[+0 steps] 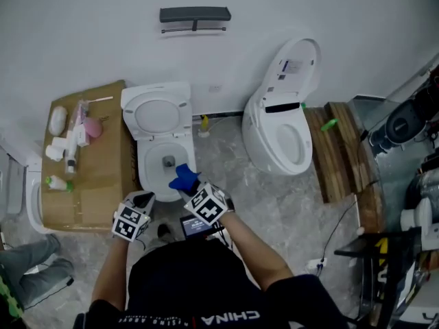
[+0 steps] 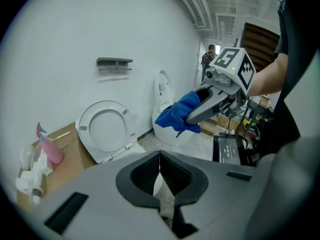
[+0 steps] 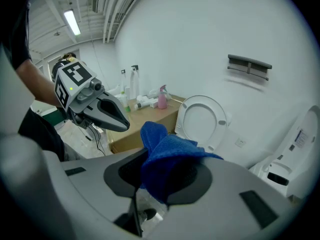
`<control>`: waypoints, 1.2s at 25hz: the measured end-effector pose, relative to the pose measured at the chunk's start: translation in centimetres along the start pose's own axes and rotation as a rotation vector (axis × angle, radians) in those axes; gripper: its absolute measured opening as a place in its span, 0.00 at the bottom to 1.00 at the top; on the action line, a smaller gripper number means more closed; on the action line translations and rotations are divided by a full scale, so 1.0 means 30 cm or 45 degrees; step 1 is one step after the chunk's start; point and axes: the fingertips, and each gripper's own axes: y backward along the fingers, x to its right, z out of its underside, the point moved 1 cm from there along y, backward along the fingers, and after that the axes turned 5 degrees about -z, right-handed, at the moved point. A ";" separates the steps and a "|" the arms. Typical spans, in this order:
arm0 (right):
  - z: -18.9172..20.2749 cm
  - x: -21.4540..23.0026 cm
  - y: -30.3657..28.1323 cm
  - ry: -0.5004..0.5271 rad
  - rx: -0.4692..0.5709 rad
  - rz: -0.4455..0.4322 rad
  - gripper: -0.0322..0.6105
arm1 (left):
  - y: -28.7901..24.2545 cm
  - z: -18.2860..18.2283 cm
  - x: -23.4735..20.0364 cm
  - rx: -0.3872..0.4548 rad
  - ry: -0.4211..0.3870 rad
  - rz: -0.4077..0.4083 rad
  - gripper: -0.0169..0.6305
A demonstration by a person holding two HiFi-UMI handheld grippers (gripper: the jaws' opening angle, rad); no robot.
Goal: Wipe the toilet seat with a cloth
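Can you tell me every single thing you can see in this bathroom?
Left toilet: one, white, by the wall, seat up.
Right toilet: one, white, by the wall, lid up.
Cloth: one, blue, over the left toilet's front.
Cardboard box: one, brown, left of the left toilet.
Bottle: one, pink, on the box.
Wall shelf: one, dark grey, above the toilets.
Planks: several, brown, right of the right toilet.
Screen: one, black, on the floor near the person.
Left tool: one, grey, shut, empty.
Right tool: one, grey, shut on the cloth.
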 end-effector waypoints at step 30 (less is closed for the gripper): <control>0.029 0.127 0.036 -0.041 0.059 -0.044 0.22 | -0.079 -0.118 0.027 0.052 -0.008 -0.079 0.05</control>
